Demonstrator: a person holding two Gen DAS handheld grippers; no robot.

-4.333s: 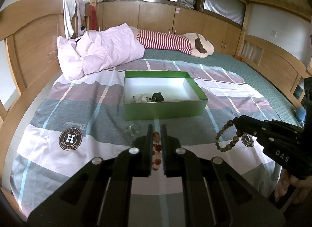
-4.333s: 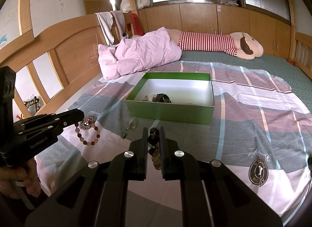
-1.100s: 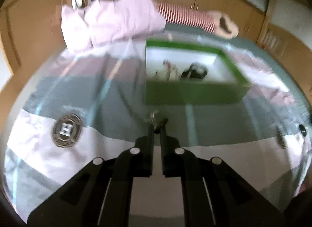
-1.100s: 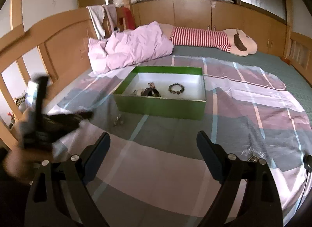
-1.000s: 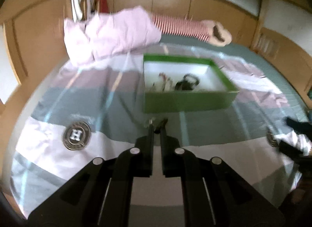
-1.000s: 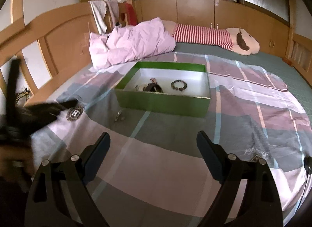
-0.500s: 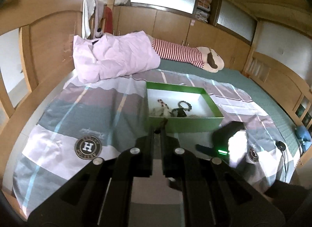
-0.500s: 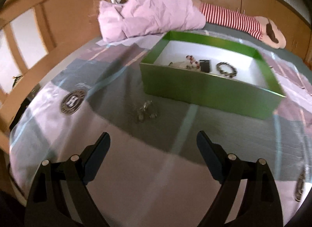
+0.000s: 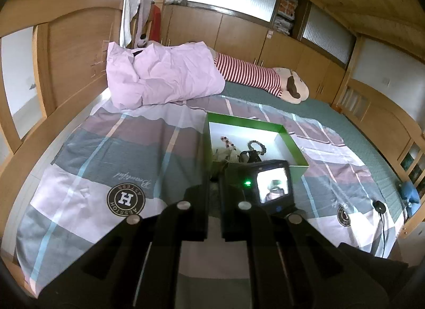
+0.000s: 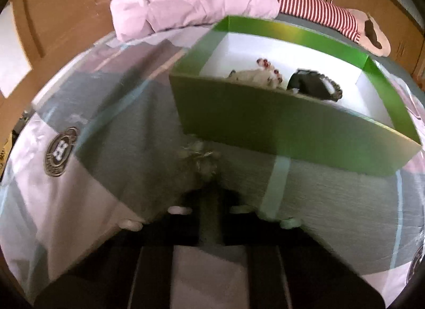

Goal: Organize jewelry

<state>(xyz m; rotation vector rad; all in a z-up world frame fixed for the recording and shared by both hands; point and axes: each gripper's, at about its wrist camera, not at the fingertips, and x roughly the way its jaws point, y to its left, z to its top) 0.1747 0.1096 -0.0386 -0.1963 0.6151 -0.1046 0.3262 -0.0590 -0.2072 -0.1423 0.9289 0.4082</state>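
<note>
In the right wrist view, low at centre, the right gripper (image 10: 209, 189) points down at the bedspread (image 10: 332, 202); its jaws are closing, the two fingers drawn nearly together in a blurred frame. Just beyond their tips, mid-frame, lies one small pale tangle of jewelry (image 10: 199, 157), touching the sheet just in front of the box's near wall; whether the pads already pinch it cannot be told. Behind it, filling the upper right, stands one green box (image 10: 279, 123). Inside it are a red-beaded bracelet (image 10: 268, 68), a dark bracelet (image 10: 332, 88) and a black piece (image 10: 300, 80).

In the left wrist view the left gripper (image 9: 213, 184), at lower centre, has its fingers together with nothing seen between them. One pink quilt (image 9: 162, 75) lies at upper centre.
</note>
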